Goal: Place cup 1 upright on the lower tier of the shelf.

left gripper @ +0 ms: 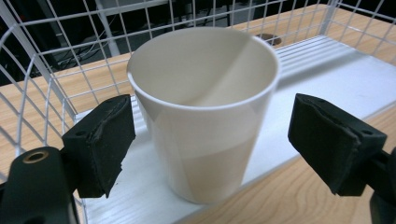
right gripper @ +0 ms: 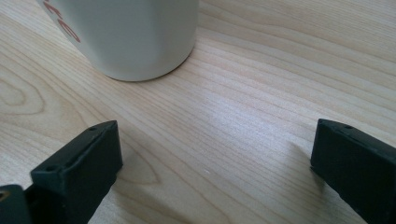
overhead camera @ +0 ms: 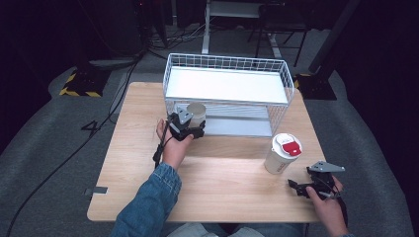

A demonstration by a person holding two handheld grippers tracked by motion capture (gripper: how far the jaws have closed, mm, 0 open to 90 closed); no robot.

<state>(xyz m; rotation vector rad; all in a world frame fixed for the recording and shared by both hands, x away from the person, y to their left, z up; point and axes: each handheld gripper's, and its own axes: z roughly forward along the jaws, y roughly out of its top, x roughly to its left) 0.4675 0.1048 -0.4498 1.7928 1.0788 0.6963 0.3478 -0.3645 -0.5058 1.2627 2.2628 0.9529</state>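
A plain white paper cup (overhead camera: 198,113) (left gripper: 205,121) stands upright, without a lid, on the front left of the lower shelf (left gripper: 327,70) of a white wire rack (overhead camera: 227,63). My left gripper (overhead camera: 194,126) (left gripper: 212,140) reaches in from the front with one jaw on each side of the cup. It is open, with a small gap between each pad and the cup wall. A taller white cup with a white and red lid (overhead camera: 282,153) (right gripper: 126,32) stands on the table at the right. My right gripper (overhead camera: 299,187) (right gripper: 215,158) rests just in front of it, open with nothing between its fingers.
The rack's white top shelf (overhead camera: 225,85) covers the lower one, and wire walls close its sides and back. The wooden table (overhead camera: 222,192) has bare room in the front middle and along the left. The person's sleeve (overhead camera: 148,202) crosses the front left.
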